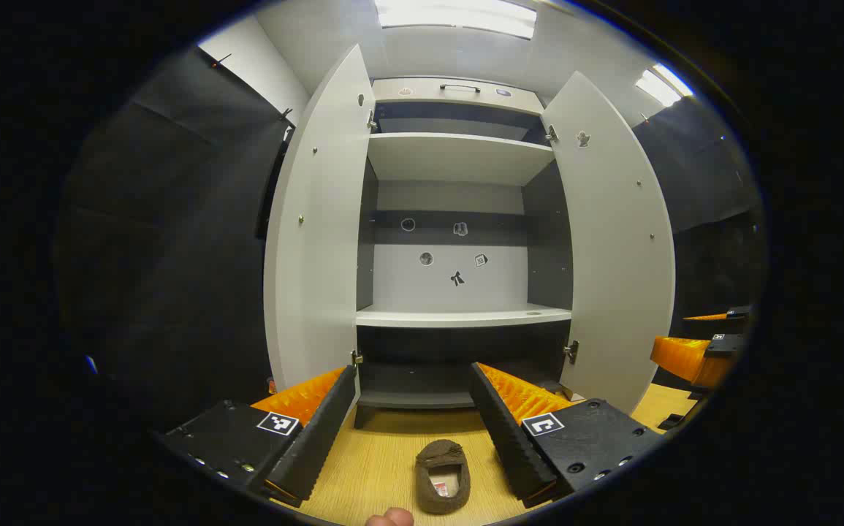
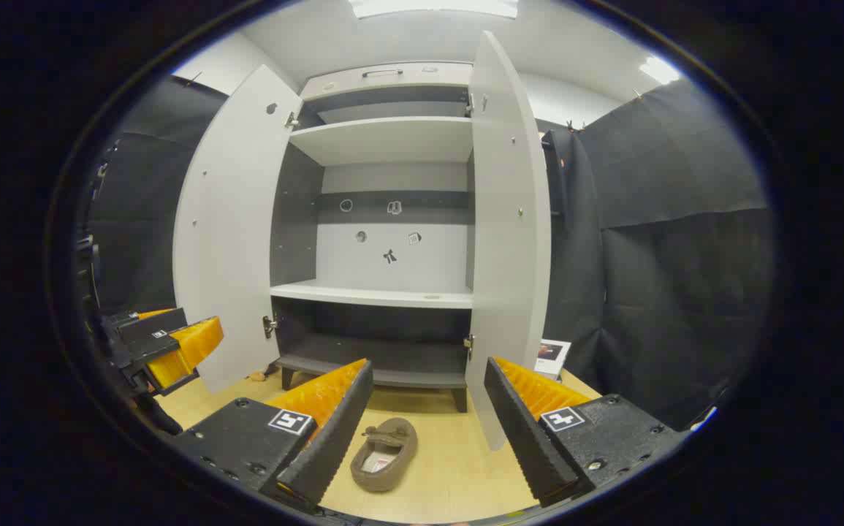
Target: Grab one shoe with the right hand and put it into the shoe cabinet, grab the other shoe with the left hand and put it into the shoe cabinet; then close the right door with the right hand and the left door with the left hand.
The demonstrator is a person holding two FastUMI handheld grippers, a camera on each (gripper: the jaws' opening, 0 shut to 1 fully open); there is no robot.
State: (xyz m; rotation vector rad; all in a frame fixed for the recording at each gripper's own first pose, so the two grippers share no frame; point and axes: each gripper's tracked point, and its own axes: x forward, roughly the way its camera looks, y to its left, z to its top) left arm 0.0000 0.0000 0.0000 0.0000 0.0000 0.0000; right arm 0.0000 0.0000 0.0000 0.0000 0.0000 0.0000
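Note:
A brown slipper [image 1: 442,475] lies on the wooden floor in front of the white shoe cabinet [image 1: 458,315], toe toward it. My left gripper [image 1: 414,372] hangs open above the slipper, apart from it. In the right gripper view the same kind of slipper [image 2: 385,443] lies on the floor below my open right gripper [image 2: 429,364], untouched. Both cabinet doors, the left door [image 1: 316,234] and the right door [image 1: 615,248], stand wide open. The cabinet's shelves [image 2: 374,294] are bare. The other gripper [image 1: 699,351] shows at the right edge of the left gripper view, and one [image 2: 166,343] shows at the left edge of the right gripper view.
Black cloth walls [image 2: 670,277] close in the booth on both sides. A small card [image 2: 553,356] leans on the floor beside the right door. A tan rounded thing [image 1: 390,518] peeks in at the bottom edge, too cut off to name.

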